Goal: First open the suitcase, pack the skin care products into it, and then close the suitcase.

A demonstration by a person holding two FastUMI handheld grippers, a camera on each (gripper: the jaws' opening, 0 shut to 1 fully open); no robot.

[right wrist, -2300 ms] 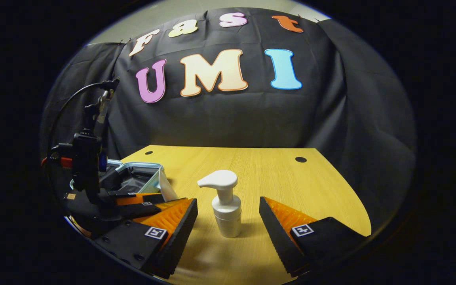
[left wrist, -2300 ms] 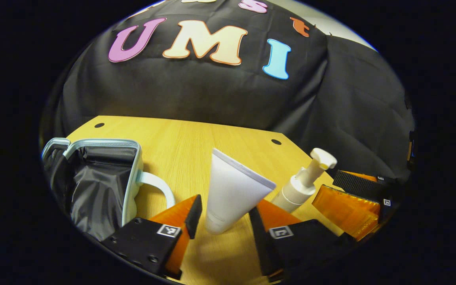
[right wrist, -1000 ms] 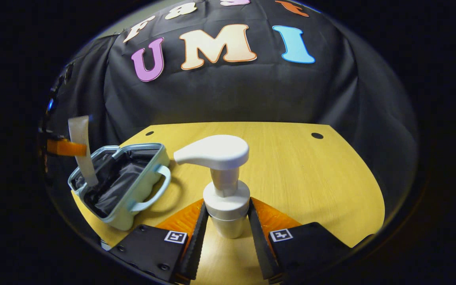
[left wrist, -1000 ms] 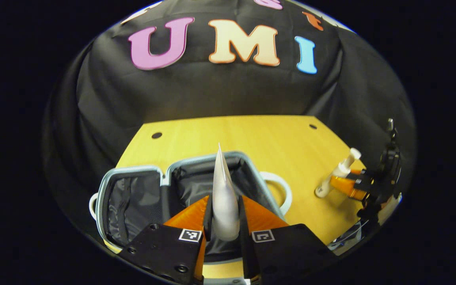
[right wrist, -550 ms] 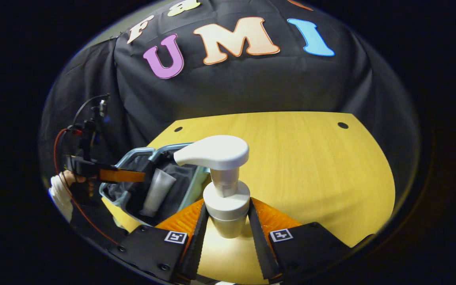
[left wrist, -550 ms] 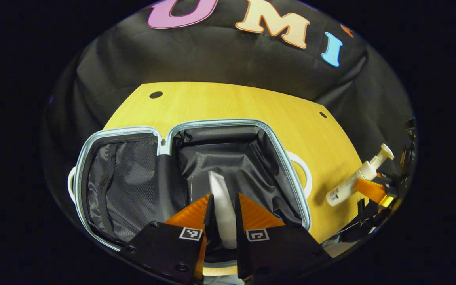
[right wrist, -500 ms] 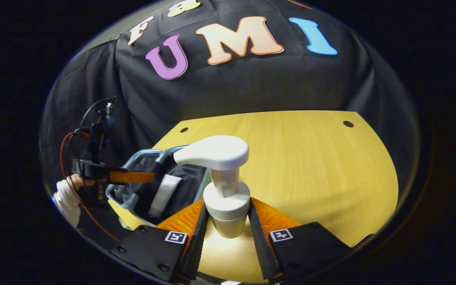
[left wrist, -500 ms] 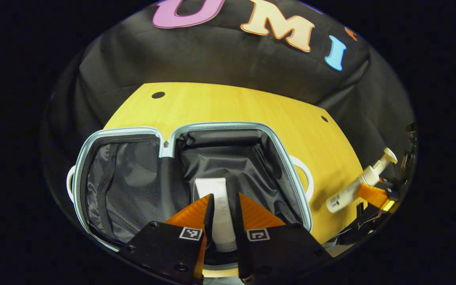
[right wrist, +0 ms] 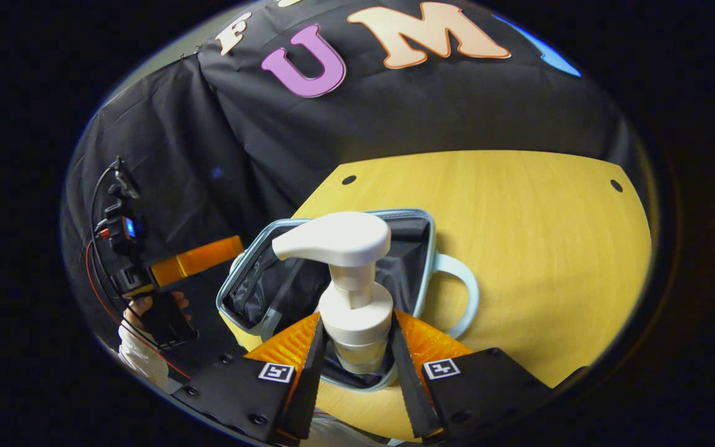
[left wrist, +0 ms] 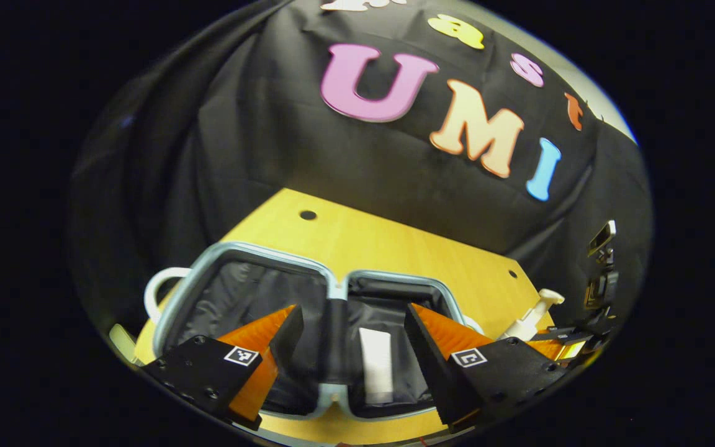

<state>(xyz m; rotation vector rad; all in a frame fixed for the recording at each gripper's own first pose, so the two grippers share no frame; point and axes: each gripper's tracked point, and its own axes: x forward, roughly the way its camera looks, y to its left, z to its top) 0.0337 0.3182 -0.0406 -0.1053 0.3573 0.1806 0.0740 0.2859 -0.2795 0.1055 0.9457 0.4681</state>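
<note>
My left gripper (left wrist: 352, 329) hung with jaws spread wide and empty above the open suitcase (left wrist: 331, 292), which lay near the table's (right wrist: 537, 248) front edge. The white tube (left wrist: 376, 363) lay flat on the lining of its right half. My right gripper (right wrist: 354, 347) clamped the pump bottle (right wrist: 350, 292) upright, both fingers pressing it, over that same half, the suitcase handle (right wrist: 463, 292) just beside.

A: The light is dim and warm. The table (right wrist: 519, 248) beyond the fingers is bright, and the suitcase (left wrist: 258, 292) lining stays dark.

B: Yes, and the edges bend strongly. The pump bottle (right wrist: 348, 279) between the fingers looks sharp.
</note>
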